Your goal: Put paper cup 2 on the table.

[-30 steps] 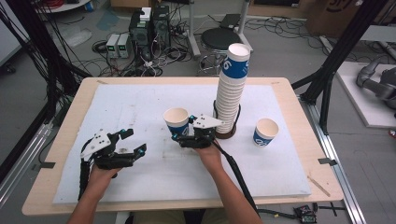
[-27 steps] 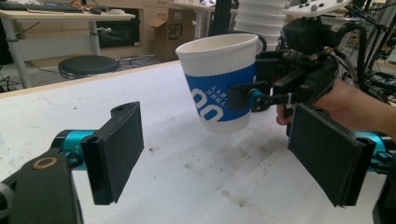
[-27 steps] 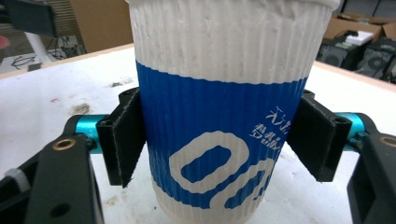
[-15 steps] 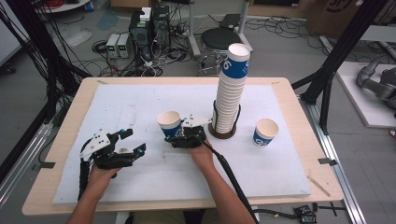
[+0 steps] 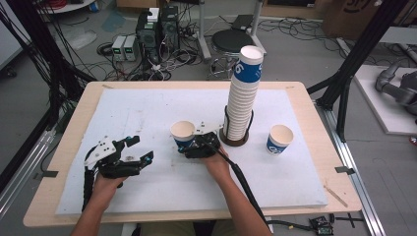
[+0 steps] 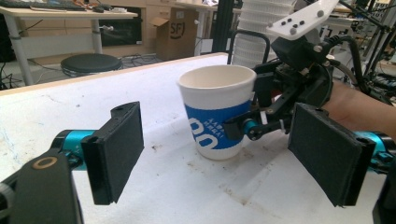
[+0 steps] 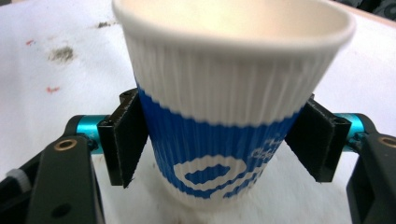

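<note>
Gripping white-and-blue ribbed paper cup (image 7: pixel 224 116) low on wall with right tongs (image 5: pixel 189 146), keeping it upright on white tabletop (image 5: pixel 147 113); left tongs (image 5: pixel 140 150) gaping, empty, waiting beside.

Even bright overhead light, soft shadows, slight blur on cup rim (image 7: pixel 233 28) up close.

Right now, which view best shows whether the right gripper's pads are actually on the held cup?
The right gripper view: the cup sits between both black pads, which press its blue band. The left gripper view shows the cup side-on, its far side masked by the right gripper. The high view shows it small.
</note>
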